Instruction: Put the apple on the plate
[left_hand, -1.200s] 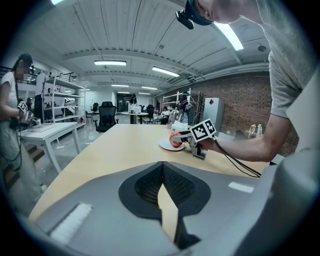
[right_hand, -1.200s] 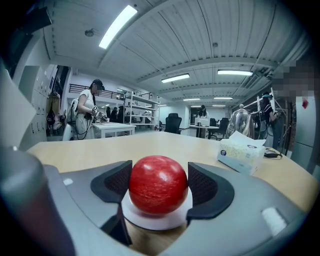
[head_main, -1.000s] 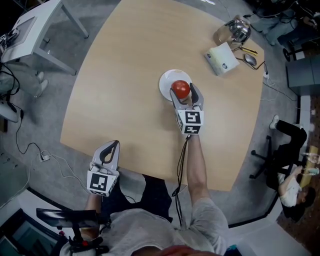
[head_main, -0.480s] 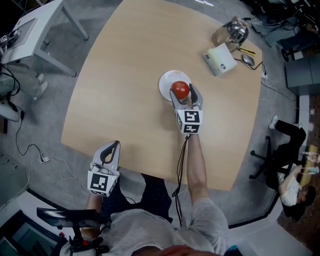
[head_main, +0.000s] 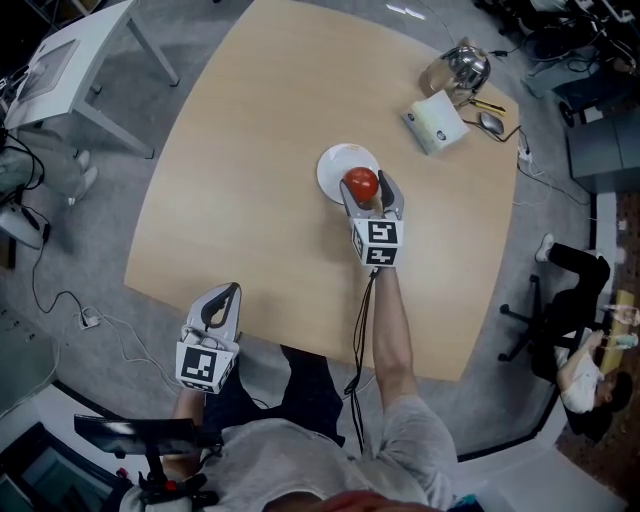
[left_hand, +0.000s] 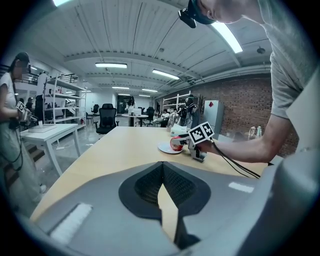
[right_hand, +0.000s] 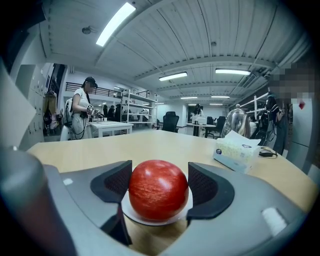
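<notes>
Apple (right_hand: 159, 189) rests on the plate (head_main: 335, 165), gripped between the right tool's (head_main: 368, 188) jaws; the left tool (head_main: 228, 294), closed and empty, hangs by the table (head_main: 250, 150) edge.

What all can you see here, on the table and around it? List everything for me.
apple: one, red, over the plate
plate: one, white, table middle
tissue box: one, white, table's far right
glass jug: one, clear, beyond the tissue box
mouse: one, grey, beside the tissue box
table: one, light wood
side table: one, white, far left
office chair: one, black, right
right tool: grey, closed on the apple
left tool: grey, jaws together, near table edge
</notes>
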